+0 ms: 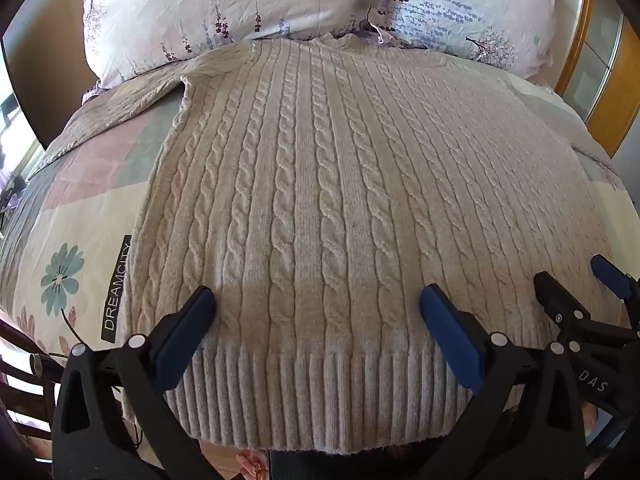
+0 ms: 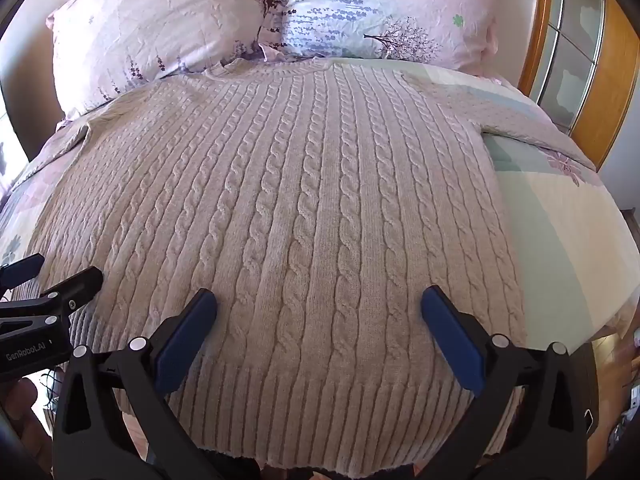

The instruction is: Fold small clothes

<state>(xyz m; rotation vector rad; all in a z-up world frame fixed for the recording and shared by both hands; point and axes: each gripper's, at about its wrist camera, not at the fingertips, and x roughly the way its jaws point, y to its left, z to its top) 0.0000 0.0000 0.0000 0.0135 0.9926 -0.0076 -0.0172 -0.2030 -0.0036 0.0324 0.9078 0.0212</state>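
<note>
On bed (image 1: 80,208), one sweater (image 1: 320,184) (cable-knit), two pillows (image 1: 208,12), left claw (image 1: 318,304) and right claw (image 2: 319,304) agape.

The beige cable-knit sweater's (image 1: 320,184) ribbed hem runs off the bottom edge; the far collar hides under two floral pillows (image 1: 224,12)

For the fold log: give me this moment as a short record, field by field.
garment: cream cable-knit sweater, spread flat, unfolded
orientation: ribbed hem nearest the grippers, neck toward the pillows
sleeves: both spread outward, one to each side
surface: patterned bedsheet printed DREAMCITY
left gripper: open, above the hem, holding nothing
right gripper: open, above the hem, holding nothing
gripper spacing: side by side, each visible at the edge of the other's view
fold progress: not yet started
</note>
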